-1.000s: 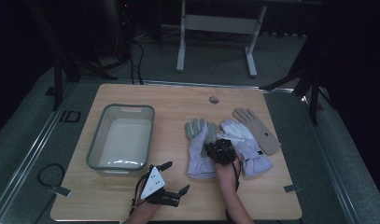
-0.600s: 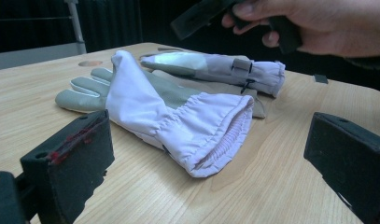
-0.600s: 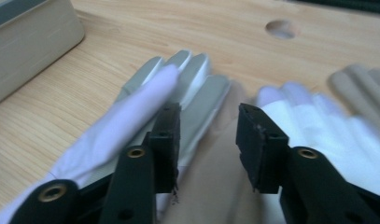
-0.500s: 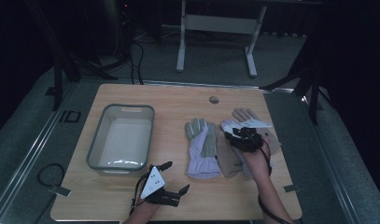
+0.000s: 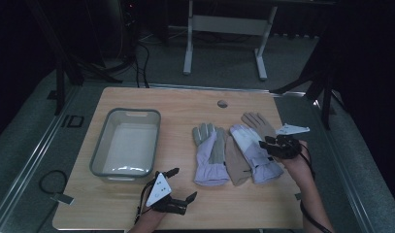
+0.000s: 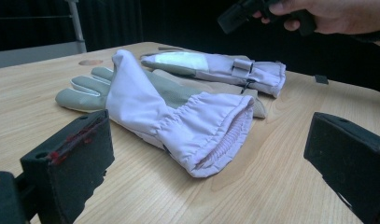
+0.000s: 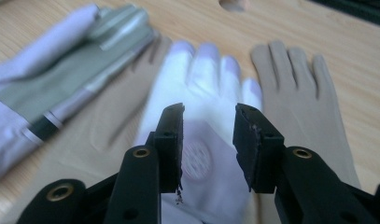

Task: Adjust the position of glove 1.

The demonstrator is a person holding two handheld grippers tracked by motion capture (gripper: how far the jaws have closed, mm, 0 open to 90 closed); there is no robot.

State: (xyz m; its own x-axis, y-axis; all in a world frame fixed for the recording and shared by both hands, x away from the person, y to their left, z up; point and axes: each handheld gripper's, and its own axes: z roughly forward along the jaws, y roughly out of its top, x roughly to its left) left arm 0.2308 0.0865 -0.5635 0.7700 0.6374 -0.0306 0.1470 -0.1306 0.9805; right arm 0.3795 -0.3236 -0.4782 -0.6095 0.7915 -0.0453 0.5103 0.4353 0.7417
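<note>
On a wooden table [image 5: 185, 102], the right gripper [image 5: 275, 145] hovered with its jaws partly apart and empty, just above a lilac glove [image 5: 253, 150] that lay over a tan glove [image 5: 258, 124]. A second lilac glove [image 5: 209, 155] lay just to the left, and a grey bin [image 5: 100, 145] stood well apart beyond it. The left gripper [image 5: 178, 184] rested near the front edge, jaws wide and holding nothing. To pick cleanly, the right jaws probably should come down on the top glove's cuff alone, pinching one layer and sparing the tan glove beneath.

A dim lab: bare table [image 5: 137, 99], cables [image 5: 141, 53], metal stand [image 5: 224, 24].
</note>
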